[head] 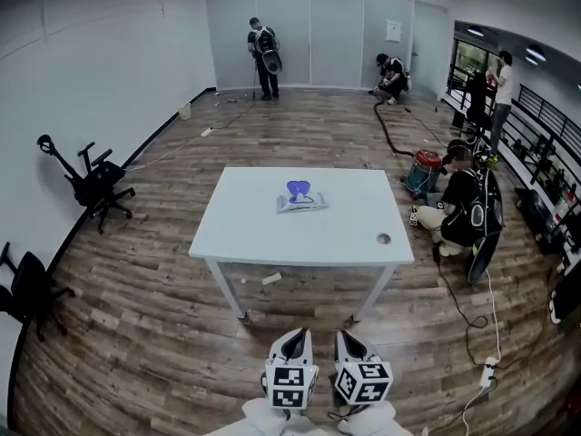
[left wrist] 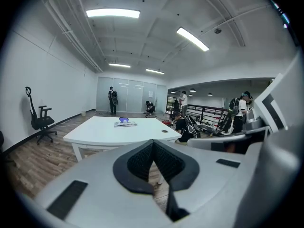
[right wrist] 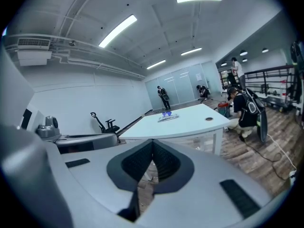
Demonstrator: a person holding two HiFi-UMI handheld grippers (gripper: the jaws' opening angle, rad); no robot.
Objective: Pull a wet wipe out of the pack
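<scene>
The wet wipe pack (head: 301, 201), flat and pale with a blue lid part at its far side, lies near the middle of the white table (head: 263, 239). It shows small and far in the left gripper view (left wrist: 125, 123) and in the right gripper view (right wrist: 166, 117). Both grippers hang side by side at the bottom of the head view, well short of the table's near edge. My left gripper (head: 294, 336) is shut with nothing in it, its pads (left wrist: 142, 161) pressed together. My right gripper (head: 349, 337) is shut and empty too, pads (right wrist: 164, 161) meeting.
A round cable hole (head: 383, 239) sits at the table's near right corner. Office chairs (head: 98, 187) stand by the left wall. A person (head: 465, 209) sits on the floor to the right beside a red vacuum (head: 424, 167). A power strip (head: 488, 371) and cables lie at the right.
</scene>
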